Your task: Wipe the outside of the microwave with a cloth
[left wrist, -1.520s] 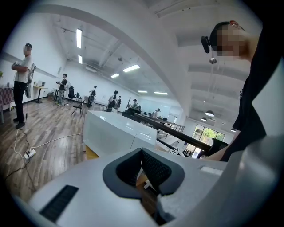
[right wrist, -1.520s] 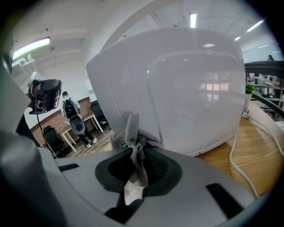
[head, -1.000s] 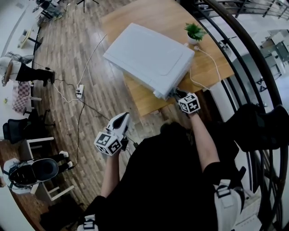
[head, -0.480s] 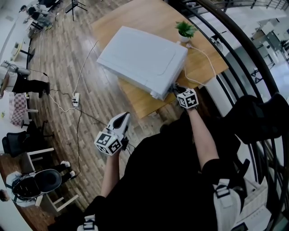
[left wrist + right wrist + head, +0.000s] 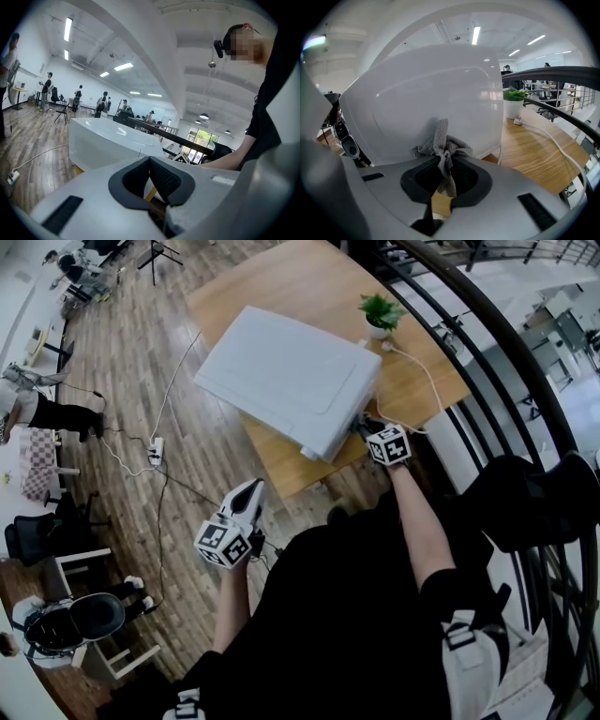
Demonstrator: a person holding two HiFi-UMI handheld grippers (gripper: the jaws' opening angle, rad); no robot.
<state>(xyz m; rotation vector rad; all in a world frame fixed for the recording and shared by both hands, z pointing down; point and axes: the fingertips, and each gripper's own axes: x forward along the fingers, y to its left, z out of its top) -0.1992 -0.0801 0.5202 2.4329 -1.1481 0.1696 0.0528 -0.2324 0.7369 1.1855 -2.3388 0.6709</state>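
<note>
Clothing: black short-sleeved top (image 5: 347,615) | Left gripper (image 5: 251,491): pale grey moulded shell with black rectangular slots, dark ribbed pads (image 5: 164,180), black-and-white square-marker cube (image 5: 223,543) | Right gripper (image 5: 364,426): same grey shell and slots, dark pads, matching marker cube (image 5: 388,445)

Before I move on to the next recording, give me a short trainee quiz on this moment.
1. True or false: the right hand-held gripper is shut on a grey cloth.
2. Which of these stands on the wooden table near the microwave: A) a mug, B) a potted plant, C) a kettle?
3. Fill in: the jaws of the left hand-held gripper are ____ and hold nothing.

Key: 1 true; 2 B; 3 together.
</note>
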